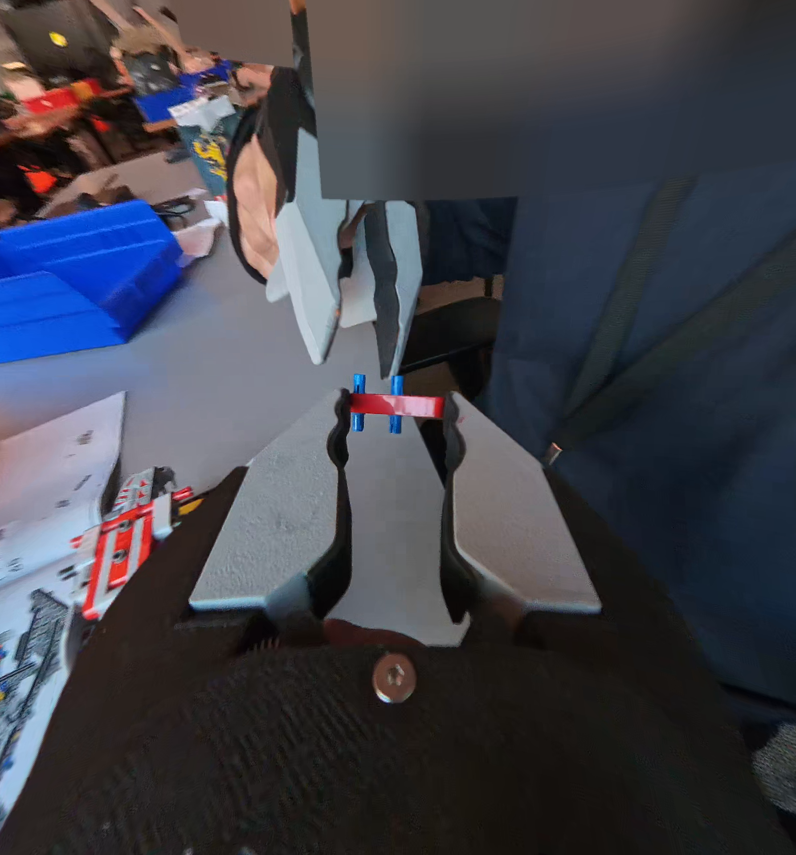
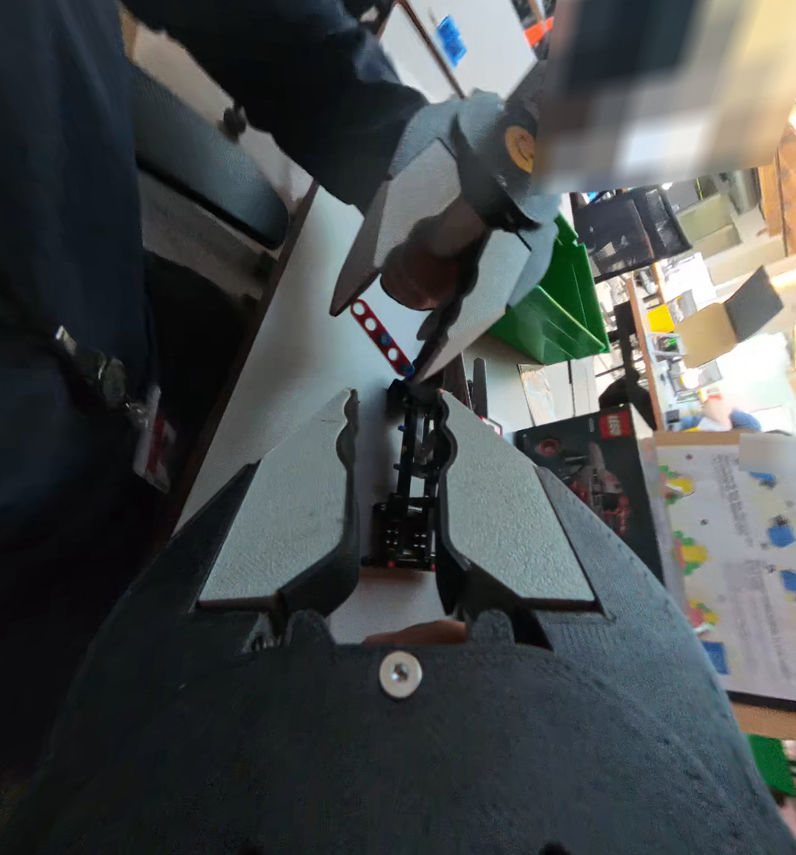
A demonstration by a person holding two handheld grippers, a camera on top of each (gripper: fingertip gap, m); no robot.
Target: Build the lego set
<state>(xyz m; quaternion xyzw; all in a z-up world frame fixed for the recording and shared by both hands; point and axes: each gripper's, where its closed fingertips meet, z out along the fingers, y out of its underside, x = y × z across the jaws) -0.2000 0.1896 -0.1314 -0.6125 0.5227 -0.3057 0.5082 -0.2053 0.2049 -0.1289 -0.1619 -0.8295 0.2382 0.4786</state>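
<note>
My left gripper (image 1: pixel 398 405) is shut on a red beam (image 1: pixel 400 405) with holes, gripped end to end, with two blue pins (image 1: pixel 359 402) through it. It also shows in the right wrist view (image 2: pixel 379 342), where it holds the red beam (image 2: pixel 379 335) just past my right fingertips. My right gripper (image 2: pixel 398 400) is open and empty. A black lego frame (image 2: pixel 410 509) lies on the white table (image 2: pixel 294 370) below, seen through the gap between its jaws. In the left wrist view the right gripper (image 1: pixel 354 365) points down at the beam from just above.
Blue bins (image 1: pixel 62 277) stand on the grey table at the left, with an instruction booklet (image 1: pixel 39 486) and a red-and-white lego model (image 1: pixel 123 532) nearer. A green bin (image 2: pixel 558 314), a black lego box (image 2: pixel 585 472) and a printed sheet (image 2: pixel 733 555) lie to the right. The person's dark blue clothing is close by. Only a small space, under 4 cm, lies between the two pairs of fingers.
</note>
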